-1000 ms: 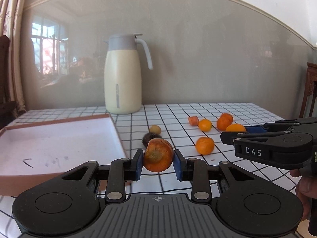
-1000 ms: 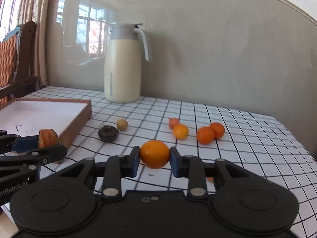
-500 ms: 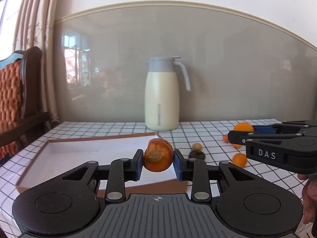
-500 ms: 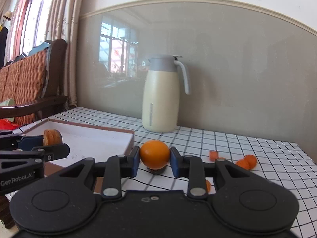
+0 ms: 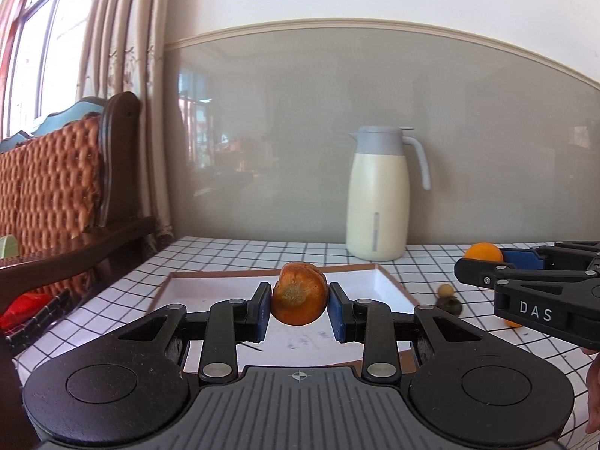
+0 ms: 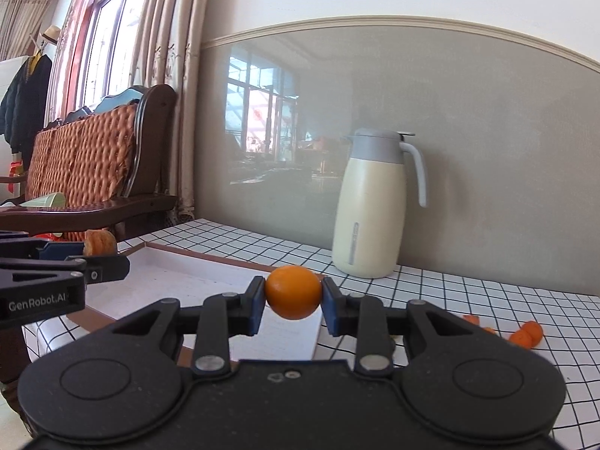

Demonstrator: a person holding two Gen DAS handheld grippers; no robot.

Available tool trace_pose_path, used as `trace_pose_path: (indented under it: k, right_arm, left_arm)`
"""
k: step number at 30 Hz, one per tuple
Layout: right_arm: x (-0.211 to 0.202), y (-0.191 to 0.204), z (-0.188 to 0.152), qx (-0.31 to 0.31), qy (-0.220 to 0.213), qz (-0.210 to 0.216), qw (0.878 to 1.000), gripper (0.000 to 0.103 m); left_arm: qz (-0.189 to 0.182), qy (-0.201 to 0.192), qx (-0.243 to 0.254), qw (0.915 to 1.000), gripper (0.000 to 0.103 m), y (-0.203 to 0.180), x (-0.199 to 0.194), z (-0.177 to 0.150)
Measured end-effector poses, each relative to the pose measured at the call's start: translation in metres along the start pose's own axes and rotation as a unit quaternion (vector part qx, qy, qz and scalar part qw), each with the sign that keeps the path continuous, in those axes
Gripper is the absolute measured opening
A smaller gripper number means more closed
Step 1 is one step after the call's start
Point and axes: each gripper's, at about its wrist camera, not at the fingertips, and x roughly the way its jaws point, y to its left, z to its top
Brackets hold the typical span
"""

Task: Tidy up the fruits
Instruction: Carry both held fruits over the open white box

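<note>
Both grippers loaded. Left gripper (image 5: 299, 305) is clamped on a rough, brownish-orange fruit (image 5: 299, 293), blue pads pressing both its sides; fruit is held clear of the surface, in front of the tray (image 5: 390, 288). Right gripper (image 6: 293, 299) is clamped on a smooth orange (image 6: 293, 292), also pinched between its blue pads and off the table (image 6: 487, 300). In the right wrist view the orange sits over the tray's near right corner; the left gripper shows at the left edge of that view with its fruit over the tray's left rim. In the left wrist view the right gripper comes in from the right edge, orange at its tip, right of the tray. Tray: shallow, white inside, brown rim, some dark scribbles on the floor of it, no fruit lying in it. Table has a white cloth with black grid. Cream jug (image 5: 377, 202) with grey lid and handle stands upright at the far side by the wall, just beyond the tray's far right corner. Loose items right of the tray: one small tan round fruit (image 5: 444, 290) touching a dark one (image 5: 450, 304), and further right several small orange fruits (image 6: 527, 333). Wooden bench (image 6: 90, 165) with woven back stands left of the table.
</note>
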Motion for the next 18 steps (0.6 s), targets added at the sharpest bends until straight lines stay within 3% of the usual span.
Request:
trace_pose_path:
  k: [10, 18]
  right_arm:
    - [0.018, 0.022, 0.009, -0.009, -0.001, 0.021, 1.000, 0.023]
    - [0.053, 0.024, 0.016, -0.022, 0.011, 0.019, 1.000, 0.023]
  left_arm:
    - [0.040, 0.004, -0.015, 0.9991, 0.033, 0.047, 0.002, -0.005]
    - [0.065, 0.010, -0.021, 0.9976, 0.033, 0.077, 0.028, 0.000]
